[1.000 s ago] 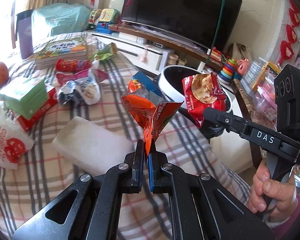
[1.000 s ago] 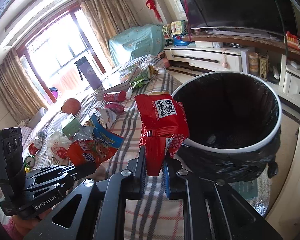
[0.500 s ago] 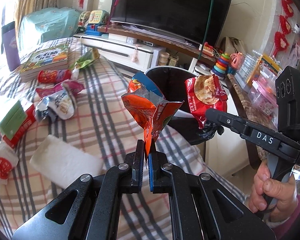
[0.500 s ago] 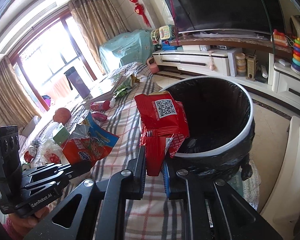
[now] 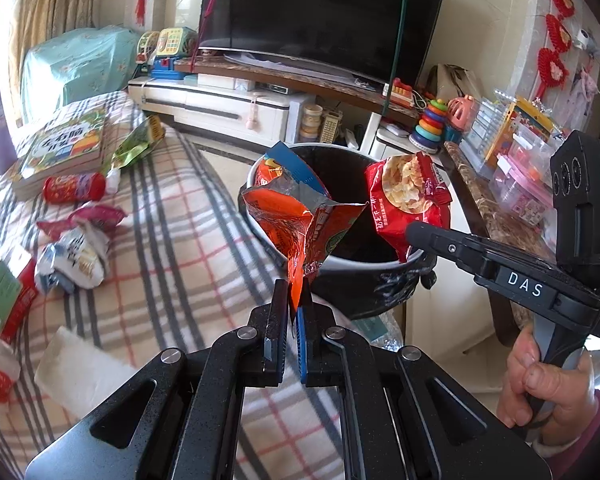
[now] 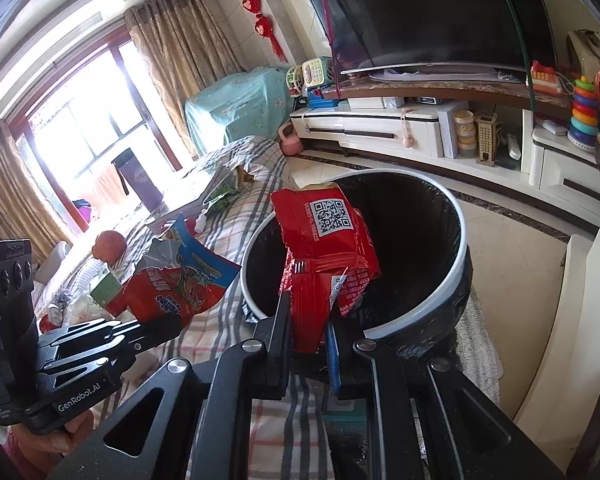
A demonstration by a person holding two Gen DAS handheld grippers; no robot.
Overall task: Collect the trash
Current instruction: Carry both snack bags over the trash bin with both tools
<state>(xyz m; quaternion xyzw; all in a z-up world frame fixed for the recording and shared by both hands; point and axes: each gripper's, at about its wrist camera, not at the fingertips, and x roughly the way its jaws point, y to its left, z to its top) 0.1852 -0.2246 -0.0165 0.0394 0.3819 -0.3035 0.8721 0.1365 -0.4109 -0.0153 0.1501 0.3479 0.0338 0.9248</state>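
Observation:
My left gripper [image 5: 297,300] is shut on the bottom corner of an opened orange snack bag [image 5: 300,224], held up at the near rim of the trash bin [image 5: 352,266]. The bin is white-rimmed with a black liner. My right gripper [image 6: 308,320] is shut on a red chip bag [image 6: 324,240] with a QR code, which hangs over the bin's near-left rim [image 6: 420,312]. In the left wrist view the red chip bag [image 5: 410,196] hangs above the bin's right side, pinched by the right gripper [image 5: 414,236]. In the right wrist view the orange bag [image 6: 180,284] sits left of the bin.
More wrappers [image 5: 76,248], a red can-like pack [image 5: 74,188], a green bag [image 5: 136,148], books [image 5: 66,148] and a white pad [image 5: 80,372] lie on the plaid blanket [image 5: 172,240]. A TV stand [image 5: 228,108] and toy shelves [image 5: 512,160] stand behind the bin.
Both grippers have carried their bags away from the blanket's clutter toward the bin. The bin now looms larger, and the red bag hangs over its rim.

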